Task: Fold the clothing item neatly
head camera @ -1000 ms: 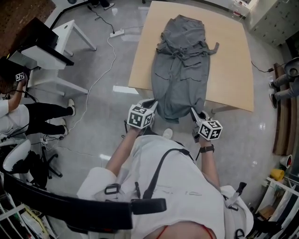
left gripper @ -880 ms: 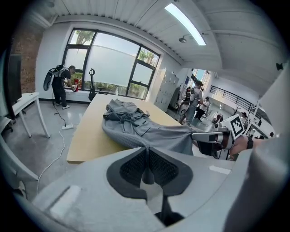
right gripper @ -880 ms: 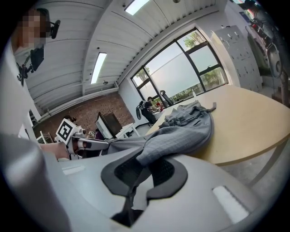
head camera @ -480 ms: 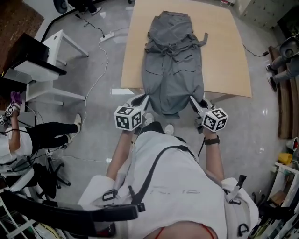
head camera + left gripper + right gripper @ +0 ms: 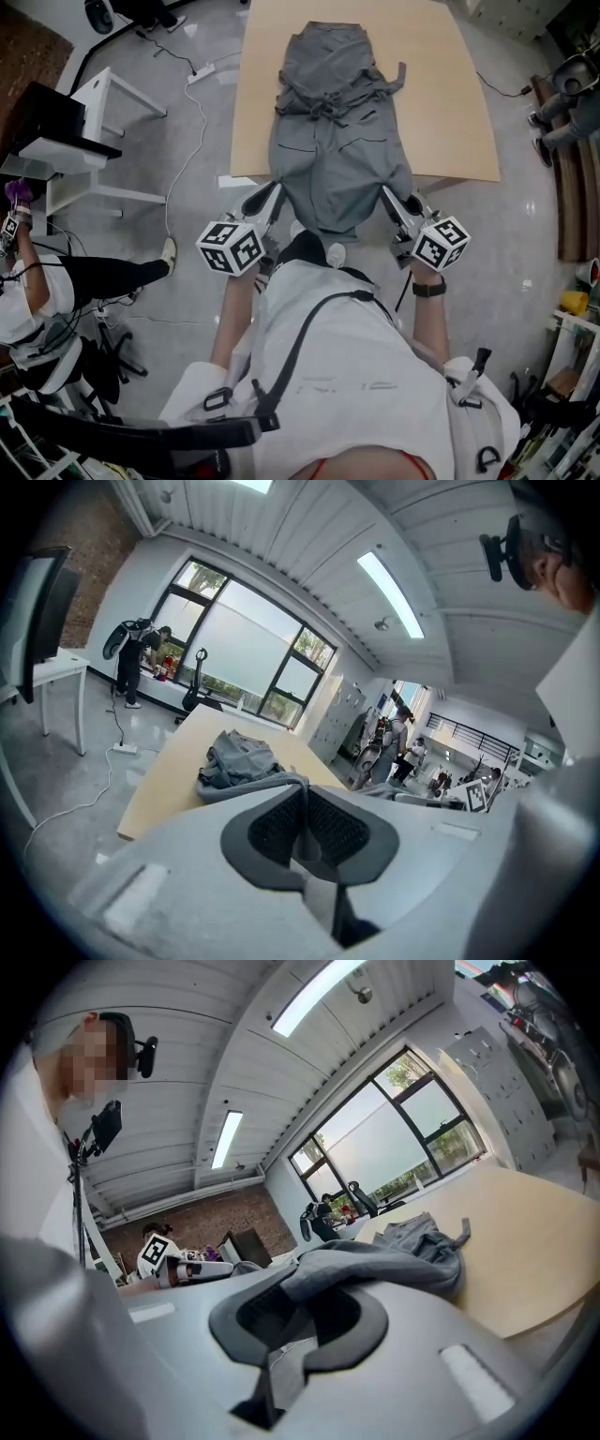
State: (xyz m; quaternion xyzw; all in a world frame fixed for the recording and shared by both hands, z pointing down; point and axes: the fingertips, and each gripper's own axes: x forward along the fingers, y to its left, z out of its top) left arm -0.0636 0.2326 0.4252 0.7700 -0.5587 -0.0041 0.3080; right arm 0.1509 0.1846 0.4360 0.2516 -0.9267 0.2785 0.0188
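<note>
Your left gripper (image 5: 271, 194) is clenched on the near left corner of the grey garment (image 5: 337, 141), and in the left gripper view the jaws (image 5: 302, 810) stand pressed together with a thin fold of cloth pinched between the dark pads. Your right gripper (image 5: 391, 199) is likewise clamped on the near right corner; in the right gripper view the grey cloth (image 5: 375, 1260) bunches over the top of the closed jaws (image 5: 298, 1324) and runs away ahead of them. Between the two pairs of jaws the garment's near hem sags in a shallow curve, hanging off the near edge of the wooden table (image 5: 450, 94). Ahead of both jaws the rest of the garment lies lengthwise down the tabletop, with pockets and a loose tie strap showing (it may be a pair of trousers, though the rumpled far end makes that hard to confirm). In the left gripper view its far end is heaped (image 5: 239, 759) ahead of the jaws on the tabletop (image 5: 173, 775); in the right gripper view bare tabletop (image 5: 530, 1232) spreads to the right of the jaws. Well off to the left of your left jaws a white desk (image 5: 103, 108) stands on the floor, apart from the table.
</note>
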